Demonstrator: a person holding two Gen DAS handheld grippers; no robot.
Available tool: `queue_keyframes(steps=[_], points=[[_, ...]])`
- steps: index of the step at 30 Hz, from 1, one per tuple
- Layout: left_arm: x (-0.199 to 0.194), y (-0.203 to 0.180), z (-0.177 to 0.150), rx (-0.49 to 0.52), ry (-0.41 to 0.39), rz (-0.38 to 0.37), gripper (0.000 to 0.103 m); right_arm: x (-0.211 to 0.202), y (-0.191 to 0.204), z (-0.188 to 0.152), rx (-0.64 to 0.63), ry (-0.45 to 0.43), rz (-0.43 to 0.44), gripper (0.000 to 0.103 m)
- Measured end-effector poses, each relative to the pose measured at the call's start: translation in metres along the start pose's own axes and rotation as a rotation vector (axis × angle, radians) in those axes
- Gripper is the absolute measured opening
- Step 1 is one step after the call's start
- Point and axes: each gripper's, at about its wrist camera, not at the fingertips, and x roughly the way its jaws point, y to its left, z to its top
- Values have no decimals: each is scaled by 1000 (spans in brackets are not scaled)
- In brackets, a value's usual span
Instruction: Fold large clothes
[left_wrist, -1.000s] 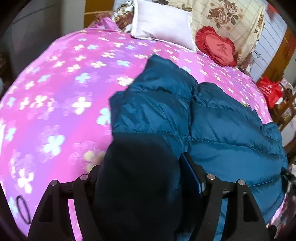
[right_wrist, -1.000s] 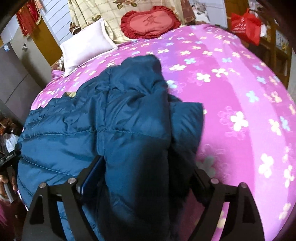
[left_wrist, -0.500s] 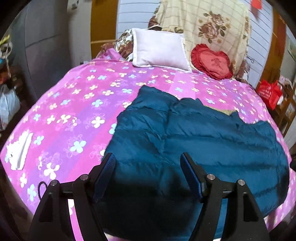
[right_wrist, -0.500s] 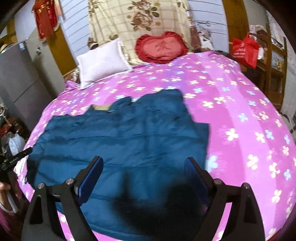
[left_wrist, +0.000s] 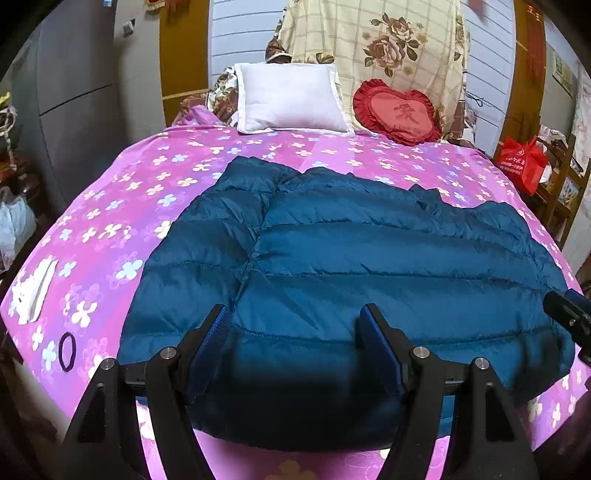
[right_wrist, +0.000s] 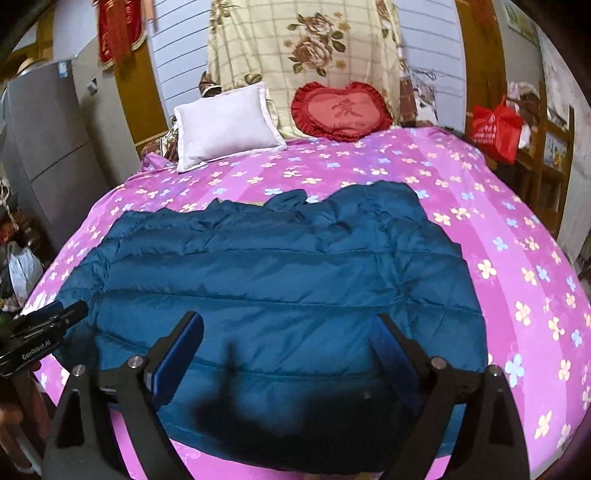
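Note:
A large teal quilted down jacket (left_wrist: 351, 258) lies spread flat across the pink flowered bed (left_wrist: 122, 206); it also shows in the right wrist view (right_wrist: 280, 273). My left gripper (left_wrist: 293, 325) is open and empty, hovering above the jacket's near left hem. My right gripper (right_wrist: 286, 332) is open and empty, above the jacket's near right hem. The right gripper's tip (left_wrist: 567, 314) shows at the right edge of the left view; the left gripper's body (right_wrist: 40, 336) shows at the left edge of the right view.
A white pillow (left_wrist: 290, 98) and a red heart cushion (left_wrist: 397, 110) lean at the headboard. A white object (left_wrist: 35, 291) and a dark hair tie (left_wrist: 67, 351) lie on the bed's left edge. A red bag (right_wrist: 495, 127) sits right of the bed.
Both grippers let go of the jacket folds they held a second ago, opened, and pulled back toward the near bed edge. The jacket now lies flat and spread out.

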Motion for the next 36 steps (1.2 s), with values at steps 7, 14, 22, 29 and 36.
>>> queue_keyframes(steps=[7, 14, 22, 29, 36], points=[[-6, -11, -9, 30, -31, 38, 45, -1, 22, -10, -61, -26, -46, 96], [-6, -10, -13, 17, -24, 50, 45, -3, 27, -10, -48, -42, -34, 96], [-4, -11, -14, 17, -20, 56, 45, -3, 31, -9, -69, -54, -48, 97], [-1, -11, -16, 23, -21, 68, 45, -2, 35, -7, -90, -58, -63, 97], [1, -10, -16, 19, -18, 70, 45, 1, 30, -8, -82, -47, -62, 97]])
